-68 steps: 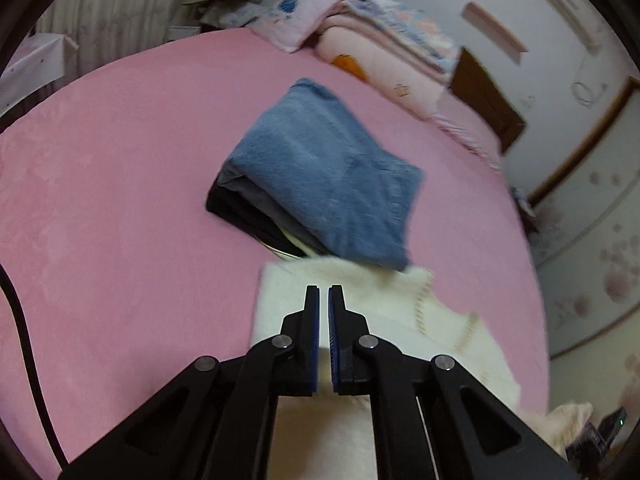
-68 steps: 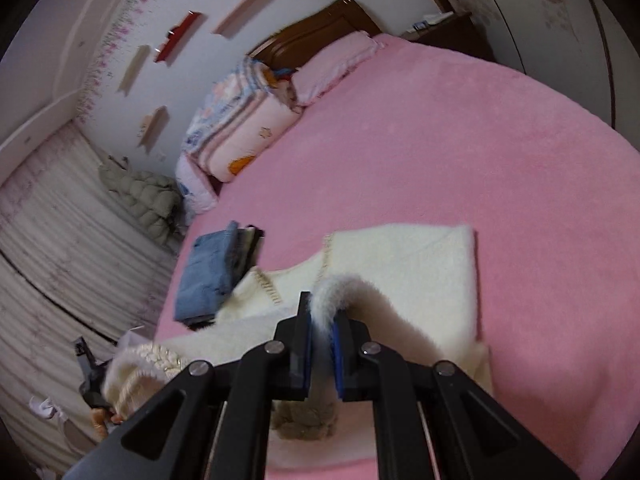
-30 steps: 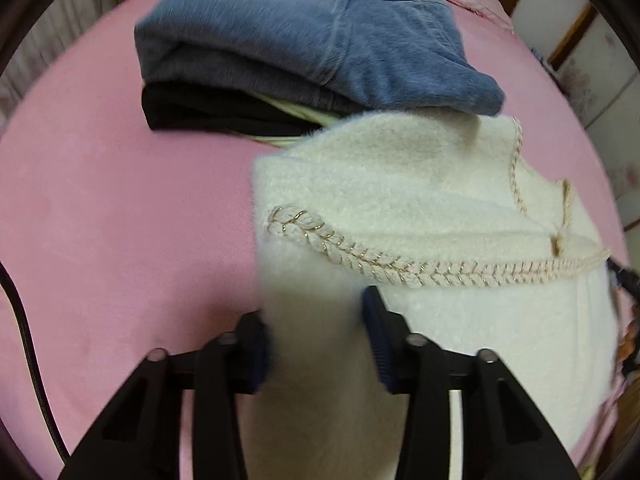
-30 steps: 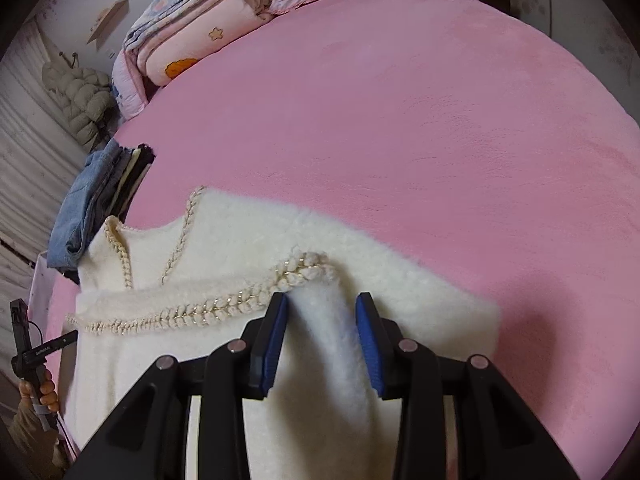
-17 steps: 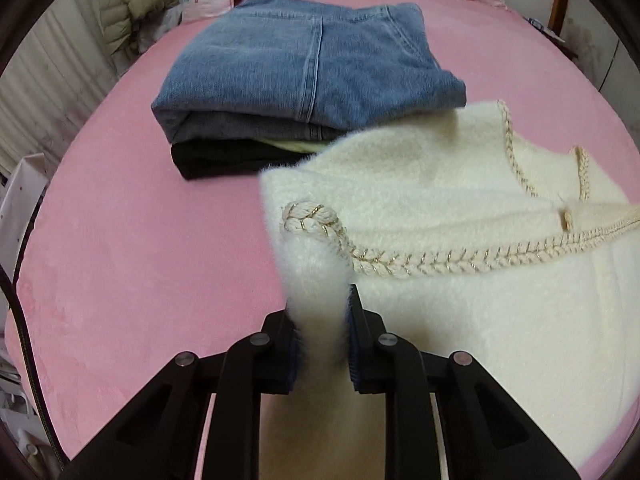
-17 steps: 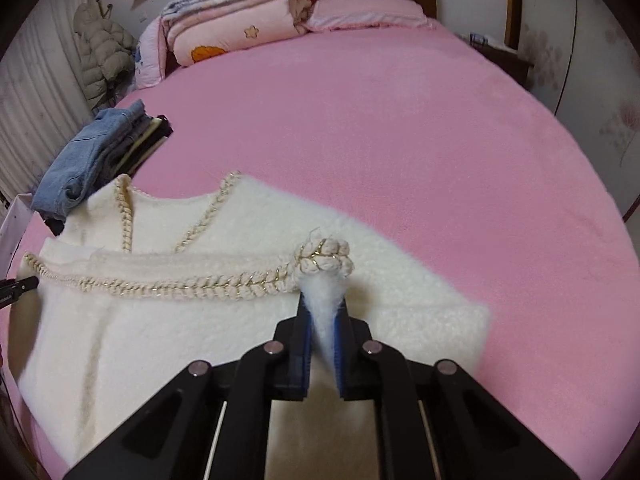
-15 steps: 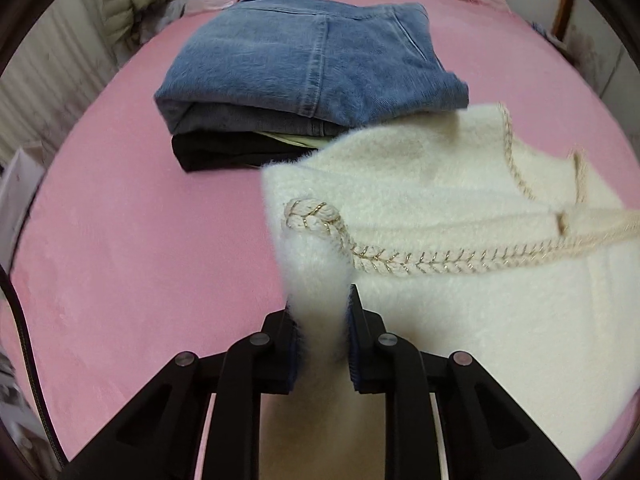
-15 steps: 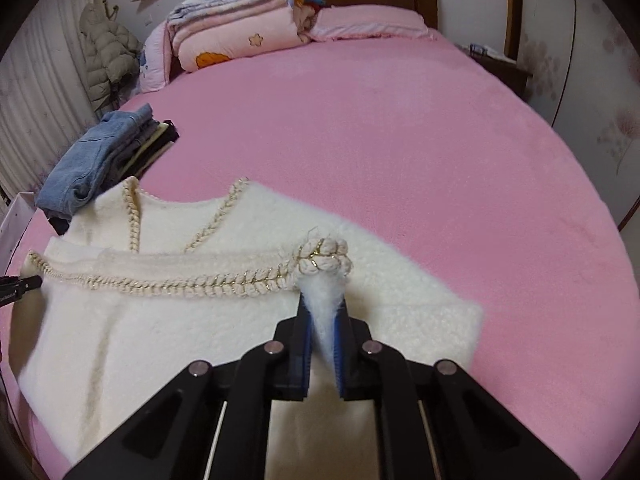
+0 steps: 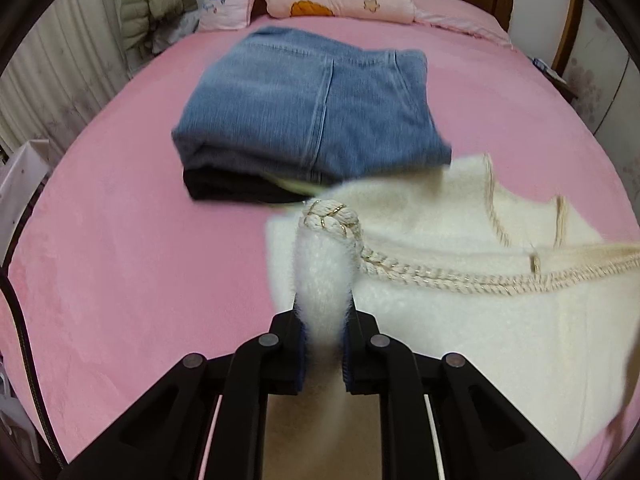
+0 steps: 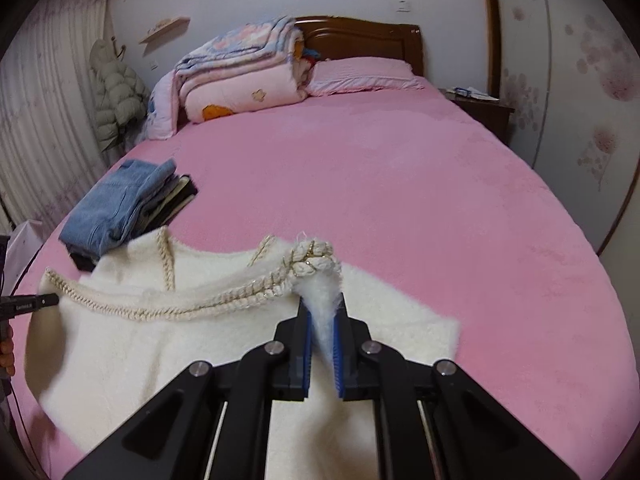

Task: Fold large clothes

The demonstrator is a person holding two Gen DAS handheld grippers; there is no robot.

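A fluffy white sweater [image 9: 480, 320] with gold braided trim lies on the pink bed, also in the right wrist view [image 10: 160, 340]. My left gripper [image 9: 323, 320] is shut on its left trimmed corner, lifted off the bed. My right gripper [image 10: 322, 320] is shut on the right trimmed corner, also lifted. The braided hem [image 10: 180, 304] stretches between the two grippers. The far part of the sweater with the neckline [image 10: 168, 256] rests on the bed.
A pile of folded clothes topped by blue jeans [image 9: 312, 108] sits just beyond the sweater's left side, also in the right wrist view [image 10: 120, 204]. Folded quilts [image 10: 240, 76] and a pillow [image 10: 360, 72] lie by the headboard. A nightstand [image 10: 480, 108] stands right.
Both grippers closed on the sweater's hem corners and have raised them off the bed, tilting up so the room's far end shows.
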